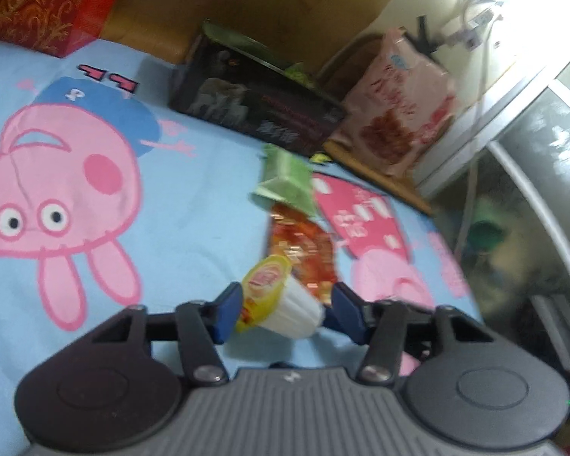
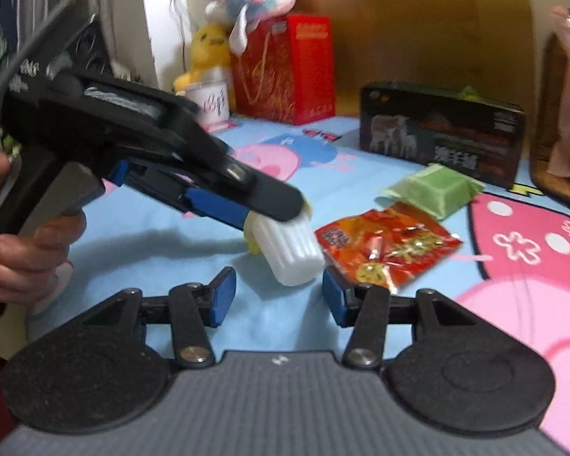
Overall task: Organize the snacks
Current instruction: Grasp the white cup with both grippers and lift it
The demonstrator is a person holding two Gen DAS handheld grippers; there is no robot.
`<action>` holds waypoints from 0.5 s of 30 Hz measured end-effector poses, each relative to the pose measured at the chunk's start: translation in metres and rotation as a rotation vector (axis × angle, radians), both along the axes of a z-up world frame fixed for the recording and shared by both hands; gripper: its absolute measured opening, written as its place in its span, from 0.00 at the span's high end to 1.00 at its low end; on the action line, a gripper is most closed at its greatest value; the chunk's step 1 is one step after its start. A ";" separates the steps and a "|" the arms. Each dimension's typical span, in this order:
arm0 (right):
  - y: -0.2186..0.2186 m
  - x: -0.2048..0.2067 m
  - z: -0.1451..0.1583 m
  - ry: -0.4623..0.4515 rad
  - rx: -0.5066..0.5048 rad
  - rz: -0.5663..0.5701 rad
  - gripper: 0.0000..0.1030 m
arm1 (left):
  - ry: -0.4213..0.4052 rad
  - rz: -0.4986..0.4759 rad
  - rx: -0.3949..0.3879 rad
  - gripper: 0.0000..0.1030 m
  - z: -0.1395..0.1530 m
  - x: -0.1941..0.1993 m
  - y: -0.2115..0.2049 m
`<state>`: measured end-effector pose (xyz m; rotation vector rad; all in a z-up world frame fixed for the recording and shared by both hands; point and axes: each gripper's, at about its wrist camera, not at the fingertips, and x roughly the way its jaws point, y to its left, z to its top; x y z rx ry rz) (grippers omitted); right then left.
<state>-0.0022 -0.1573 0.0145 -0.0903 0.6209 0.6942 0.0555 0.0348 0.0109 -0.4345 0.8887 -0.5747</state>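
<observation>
The left gripper [image 1: 281, 309] has its blue pads closed on a jelly cup [image 1: 279, 302], which it holds tilted above the blue cartoon sheet [image 1: 193, 205]; the yellow lid faces left. The right gripper [image 2: 279, 296] hangs just in front of the cup [image 2: 288, 250] with its jaws wide apart and nothing between them. A red packet [image 2: 387, 247] lies flat beside the cup, a green packet [image 2: 433, 190] just past it, seemingly overlapping. Further back stand a dark box [image 2: 440, 133] and a red bag [image 2: 285, 68].

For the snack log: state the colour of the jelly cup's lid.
Yellow with a red label; the jelly cup lid shows best in the left wrist view.
</observation>
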 end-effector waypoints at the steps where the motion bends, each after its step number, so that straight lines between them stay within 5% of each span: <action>1: 0.004 0.001 -0.001 -0.015 -0.021 0.000 0.49 | -0.008 0.004 0.016 0.54 -0.002 0.000 0.000; 15: 0.008 0.005 -0.001 -0.025 -0.041 -0.020 0.49 | 0.001 0.006 -0.061 0.55 -0.010 0.002 0.013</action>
